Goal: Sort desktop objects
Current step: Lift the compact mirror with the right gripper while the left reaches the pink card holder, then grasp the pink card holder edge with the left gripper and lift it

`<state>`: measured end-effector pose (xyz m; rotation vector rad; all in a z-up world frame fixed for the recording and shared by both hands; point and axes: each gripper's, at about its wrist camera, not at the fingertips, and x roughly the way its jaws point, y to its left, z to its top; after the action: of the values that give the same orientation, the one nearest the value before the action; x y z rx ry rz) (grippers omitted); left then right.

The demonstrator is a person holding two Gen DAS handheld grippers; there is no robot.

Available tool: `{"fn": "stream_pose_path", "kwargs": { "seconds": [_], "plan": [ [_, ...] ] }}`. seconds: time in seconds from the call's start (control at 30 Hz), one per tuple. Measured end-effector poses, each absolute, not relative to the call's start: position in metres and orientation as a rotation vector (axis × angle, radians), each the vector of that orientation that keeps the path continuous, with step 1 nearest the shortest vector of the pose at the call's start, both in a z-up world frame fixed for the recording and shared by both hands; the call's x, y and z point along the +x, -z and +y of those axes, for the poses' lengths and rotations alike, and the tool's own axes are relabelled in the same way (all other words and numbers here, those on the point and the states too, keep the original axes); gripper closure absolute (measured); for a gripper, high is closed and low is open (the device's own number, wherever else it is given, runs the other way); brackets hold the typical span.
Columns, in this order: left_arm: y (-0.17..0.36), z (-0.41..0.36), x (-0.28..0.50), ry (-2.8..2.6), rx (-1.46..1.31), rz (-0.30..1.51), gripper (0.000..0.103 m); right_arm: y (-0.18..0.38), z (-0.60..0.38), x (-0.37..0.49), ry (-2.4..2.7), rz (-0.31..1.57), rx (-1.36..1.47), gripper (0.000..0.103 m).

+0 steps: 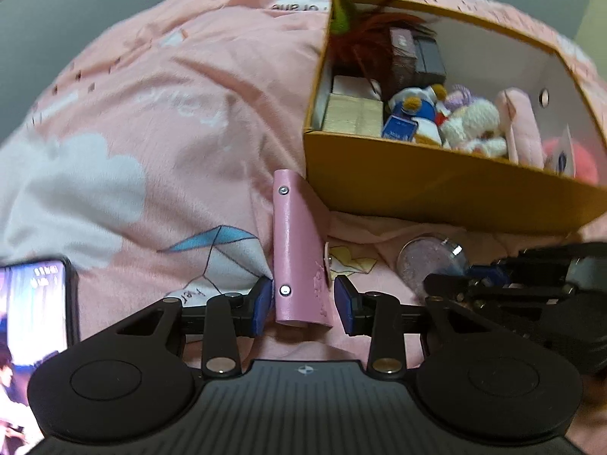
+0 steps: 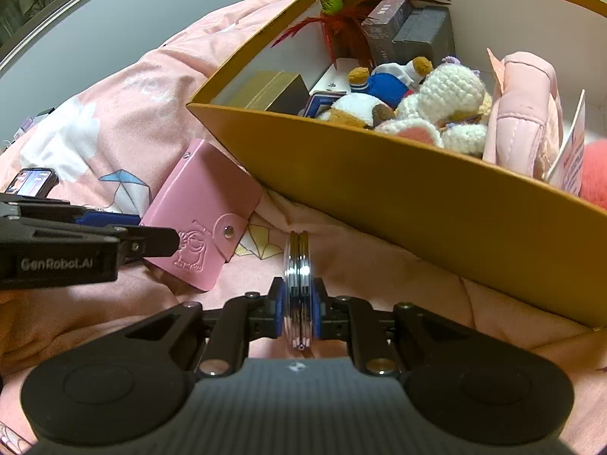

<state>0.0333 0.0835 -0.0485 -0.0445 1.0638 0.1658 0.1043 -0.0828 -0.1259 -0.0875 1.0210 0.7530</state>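
Observation:
A pink card holder (image 1: pixel 294 250) stands on edge between the blue pads of my left gripper (image 1: pixel 303 303); the jaws are open around it, with a gap at the right pad. It also shows in the right wrist view (image 2: pixel 205 212), lying against the yellow box (image 2: pixel 379 197). My right gripper (image 2: pixel 299 309) is shut on a round clear compact case (image 2: pixel 299 276), held edge-on above the pink blanket. The case also shows in the left wrist view (image 1: pixel 428 265), with the right gripper (image 1: pixel 489 284) on it.
The yellow box (image 1: pixel 436 193) holds plush toys (image 2: pixel 436 106), small boxes (image 1: pixel 353 113), a feather toy (image 2: pixel 341 3) and a pink pouch (image 2: pixel 523 110). A lit phone (image 1: pixel 34 303) lies at the left on the pink blanket (image 1: pixel 170 132).

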Motion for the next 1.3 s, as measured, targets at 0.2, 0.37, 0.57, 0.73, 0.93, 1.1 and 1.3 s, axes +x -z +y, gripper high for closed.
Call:
{"fn": "stream_pose_path", "kwargs": {
  "seconds": [0.2,0.37,0.57,0.73,0.93,1.1,1.3],
  "plan": [
    [0.057,0.061,0.035,-0.183,0.128,1.049,0.062,0.125,-0.082,0.103,-0.754,1.020,-0.090,0.088],
    [0.053,0.044,0.028,-0.116,0.208,0.995,0.069,0.125,-0.082,0.103,-0.754,1.019,-0.090,0.088],
    [0.065,0.036,0.031,-0.089,0.214,1.029,0.069,0.125,-0.082,0.104,-0.756,1.020,-0.090,0.087],
    [0.075,0.056,0.039,-0.117,0.109,1.051,0.069,0.127,-0.080,0.104,-0.759,1.030,-0.087,0.086],
    [0.080,0.069,0.039,-0.091,-0.011,1.043,0.069,0.132,-0.079,0.106,-0.765,1.048,-0.075,0.084],
    [0.083,0.078,0.042,-0.120,-0.077,1.042,0.077,0.136,-0.078,0.107,-0.761,1.058,-0.073,0.086],
    [0.075,0.076,0.036,-0.121,-0.074,1.011,0.082,0.130,-0.082,0.105,-0.750,1.035,-0.066,0.089]
  ]
}}
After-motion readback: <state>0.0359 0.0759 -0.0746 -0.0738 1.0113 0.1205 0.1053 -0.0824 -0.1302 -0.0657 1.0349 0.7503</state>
